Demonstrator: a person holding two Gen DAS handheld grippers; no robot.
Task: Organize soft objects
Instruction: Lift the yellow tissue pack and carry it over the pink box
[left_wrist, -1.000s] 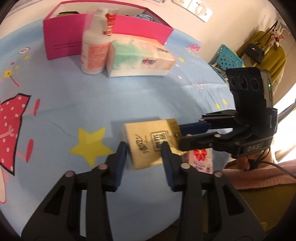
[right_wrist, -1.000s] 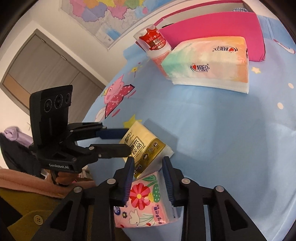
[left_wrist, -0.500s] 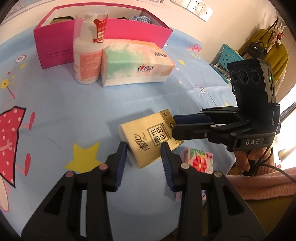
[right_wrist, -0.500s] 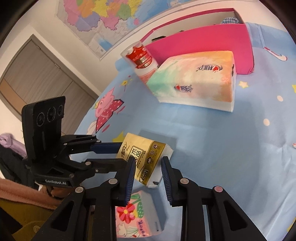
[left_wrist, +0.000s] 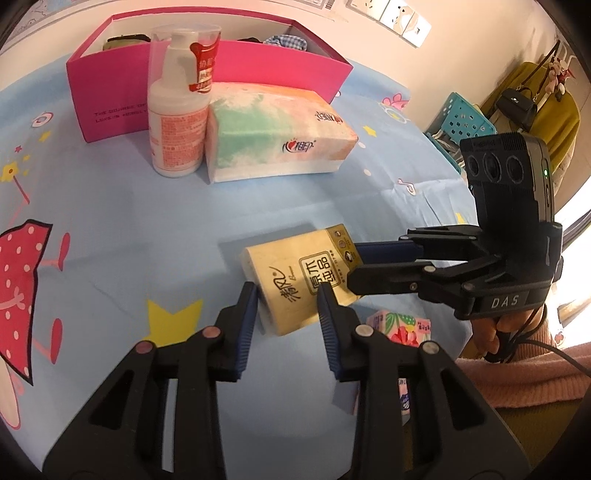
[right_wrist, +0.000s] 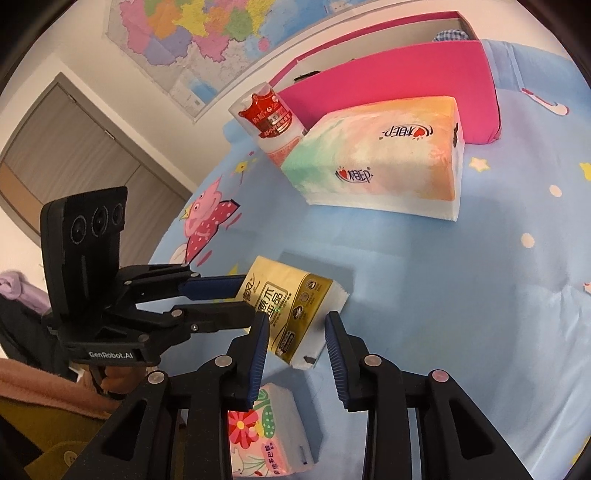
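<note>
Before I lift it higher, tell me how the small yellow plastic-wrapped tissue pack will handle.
The small yellow tissue pack probably squashes easily: it is soft paper in film, and the left gripper, whose jaws are closing, pinches it. It looks light, hanging tilted above the blue cloth. The glossy wrap may slide, and the right gripper, jaws opening, hardly seems to grip it.

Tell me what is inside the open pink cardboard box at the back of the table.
In the pink cardboard box, a blue-and-white checked cloth shows above the rim at one end and a dark greenish item at the other. The box walls hide everything lower down.
</note>
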